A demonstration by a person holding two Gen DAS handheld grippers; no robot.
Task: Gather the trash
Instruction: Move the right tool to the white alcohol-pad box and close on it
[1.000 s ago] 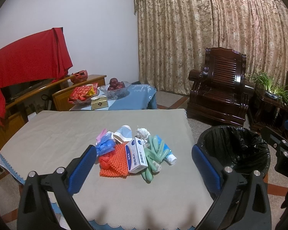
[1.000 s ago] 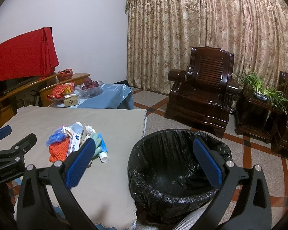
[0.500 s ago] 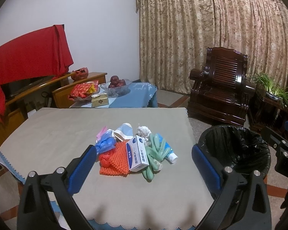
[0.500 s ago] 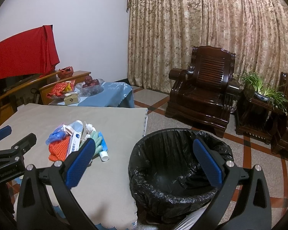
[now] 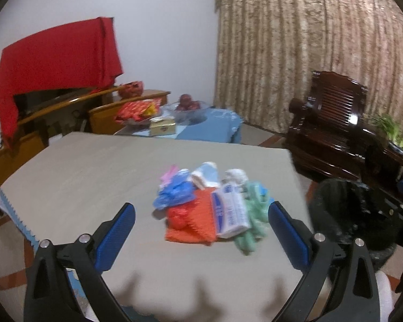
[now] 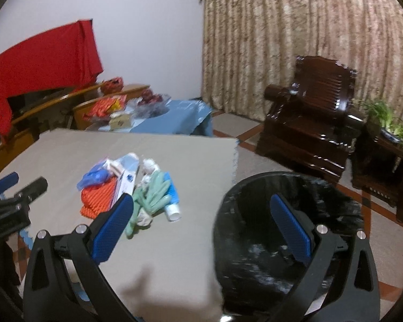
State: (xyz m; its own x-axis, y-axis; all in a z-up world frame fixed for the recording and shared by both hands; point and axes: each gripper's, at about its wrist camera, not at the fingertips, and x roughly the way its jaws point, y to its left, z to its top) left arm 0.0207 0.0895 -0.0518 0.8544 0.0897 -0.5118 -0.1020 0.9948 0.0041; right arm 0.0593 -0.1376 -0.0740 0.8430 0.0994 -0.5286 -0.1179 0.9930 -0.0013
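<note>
A pile of trash lies on the grey tablecloth [image 5: 94, 177]: an orange foam net [image 5: 194, 222], a white and blue box [image 5: 229, 212], green gloves [image 5: 254, 214], a blue bag [image 5: 174, 196] and a white tube [image 6: 172, 210]. My left gripper [image 5: 201, 228] is open and empty, just short of the pile. My right gripper [image 6: 201, 225] is open and empty, over the table's right edge beside a bin lined with a black bag [image 6: 287, 214]. The bin also shows in the left wrist view [image 5: 349, 214].
A dark wooden armchair [image 6: 309, 112] stands behind the bin, with a potted plant [image 6: 389, 123] to its right. A low table with a blue cloth [image 5: 209, 126] holds fruit and packets. A red cloth [image 5: 56, 56] drapes a cabinet at left.
Both grippers have moved forward and a little left, toward the trash pile. The pile and bin look larger. Both stay open.
</note>
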